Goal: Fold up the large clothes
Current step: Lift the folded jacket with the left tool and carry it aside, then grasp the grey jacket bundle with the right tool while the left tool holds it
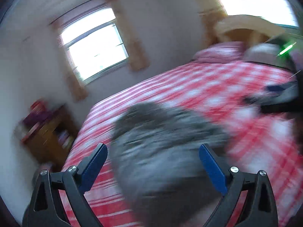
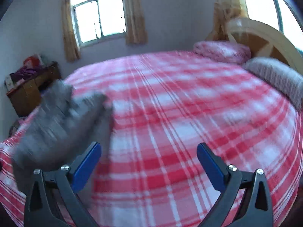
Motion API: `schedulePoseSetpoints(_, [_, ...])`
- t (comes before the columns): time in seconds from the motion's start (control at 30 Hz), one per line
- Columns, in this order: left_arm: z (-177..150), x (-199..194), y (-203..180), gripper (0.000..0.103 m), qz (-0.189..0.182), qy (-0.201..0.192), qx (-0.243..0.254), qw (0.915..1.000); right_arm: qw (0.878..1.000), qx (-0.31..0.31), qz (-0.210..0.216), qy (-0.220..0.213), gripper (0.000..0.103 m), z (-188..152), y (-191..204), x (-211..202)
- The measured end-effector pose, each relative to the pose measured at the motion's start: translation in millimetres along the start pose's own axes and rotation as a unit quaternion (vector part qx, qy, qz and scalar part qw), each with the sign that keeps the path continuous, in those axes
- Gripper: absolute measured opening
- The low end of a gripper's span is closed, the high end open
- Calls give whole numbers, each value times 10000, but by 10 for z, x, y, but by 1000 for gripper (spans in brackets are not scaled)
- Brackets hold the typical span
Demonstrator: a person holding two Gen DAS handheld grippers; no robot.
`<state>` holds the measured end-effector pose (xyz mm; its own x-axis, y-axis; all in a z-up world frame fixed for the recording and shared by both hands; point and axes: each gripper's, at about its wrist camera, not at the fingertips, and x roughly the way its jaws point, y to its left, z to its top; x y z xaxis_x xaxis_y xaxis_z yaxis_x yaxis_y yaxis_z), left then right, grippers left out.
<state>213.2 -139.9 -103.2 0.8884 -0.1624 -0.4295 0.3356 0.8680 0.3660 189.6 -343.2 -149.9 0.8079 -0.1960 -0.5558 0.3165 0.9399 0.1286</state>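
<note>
Blur over grey garment (image 1: 161,151) on checked bed (image 2: 180,113), shape unreadable, left gripper (image 1: 153,147) and right gripper (image 2: 148,146) fingers spread, empty.

No lettering, label, brand, number or sign can be read anywhere in either blurred view.

In the right wrist view the bed (image 2: 180,104) spreads ahead of the right claw (image 2: 149,147), and the garment (image 2: 56,121) lies on the bed to the claw's left. Far ahead to the right, two pillows (image 2: 221,51) lie before the headboard (image 2: 265,39). In the left wrist view the garment (image 1: 162,147) lies just ahead of the left claw (image 1: 153,148), between its fingers.
</note>
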Motion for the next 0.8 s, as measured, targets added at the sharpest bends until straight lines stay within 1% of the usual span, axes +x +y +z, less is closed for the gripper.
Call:
schedulePoseSetpoints(0.07, [-73, 377, 390, 98, 562, 409, -417, 9967, 9994, -133, 315, -111, 103, 283, 230, -55])
schedulePoseSetpoints(0.1, [-113, 577, 586, 98, 740, 624, -685, 9929, 9983, -153, 554, -103, 103, 439, 369, -50])
schedulePoseSetpoints(0.17, [-207, 912, 917, 98, 927, 995, -1199, 9834, 9961, -251, 842, -44, 103, 673, 643, 17])
schedulePoseSetpoints(0.2, [-246, 1058, 1050, 98, 1033, 1154, -1392, 9781, 9946, -350, 976, 105, 103, 781, 805, 108])
schedulePoseSetpoints(0.23, [-283, 1211, 1152, 98, 1103, 1321, -1575, 9724, 9932, -421, 1059, 223, 103, 846, 926, 195])
schedulePoseSetpoints(0.27, [-307, 1300, 1205, 98, 1137, 1411, -1694, 9687, 9918, -466, 1122, 398, 103, 932, 1094, 344])
schedulePoseSetpoints(0.3, [-332, 1434, 1261, 98, 1166, 1502, -1847, 9642, 9908, -519, 1107, 588, 103, 973, 1216, 474])
schedulePoseSetpoints(0.37, [-374, 1676, 1284, 98, 1058, 1657, -2079, 9582, 9877, -624, 1093, 927, 103, 1019, 1451, 781])
schedulePoseSetpoints(0.43, [-397, 1827, 1232, 98, 927, 1754, -2137, 9565, 9856, -718, 952, 1196, 103, 979, 1602, 1050])
schedulePoseSetpoints(0.47, [-398, 1881, 1195, 98, 832, 1781, -2147, 9567, 9823, -723, 996, 1414, 98, 925, 1657, 1223])
schedulePoseSetpoints(0.5, [-390, 1874, 1167, 98, 822, 1764, -2128, 9575, 9779, -711, 1018, 1681, 91, 846, 1683, 1402])
schedulePoseSetpoints(0.53, [-383, 1829, 1188, 98, 814, 1738, -2110, 9585, 9735, -591, 1122, 1903, 62, 768, 1661, 1523])
schedulePoseSetpoints(0.57, [-350, 1795, 1174, 98, 769, 1670, -2098, 9603, 9674, -390, 1407, 2068, 23, 705, 1608, 1580])
schedulePoseSetpoints(0.6, [-298, 1725, 1162, 98, 696, 1513, -2109, 9632, 9583, -138, 1883, 2147, 17, 628, 1560, 1593])
schedulePoseSetpoints(0.63, [-252, 1681, 1148, 98, 659, 1403, -2113, 9650, 9578, -52, 2041, 2021, 16, 576, 1508, 1533])
schedulePoseSetpoints(0.7, [-112, 1533, 1074, 98, 607, 1091, -2081, 9701, 9629, -44, 2119, 1668, 13, 514, 1403, 1316])
schedulePoseSetpoints(0.77, [9, 1469, 927, 98, 576, 860, -1940, 9755, 9635, 256, 2287, 1369, 12, 442, 1219, 1124])
schedulePoseSetpoints(0.8, [68, 1475, 799, 98, 555, 795, -1783, 9792, 9641, 389, 2299, 1273, 12, 403, 1149, 1068])
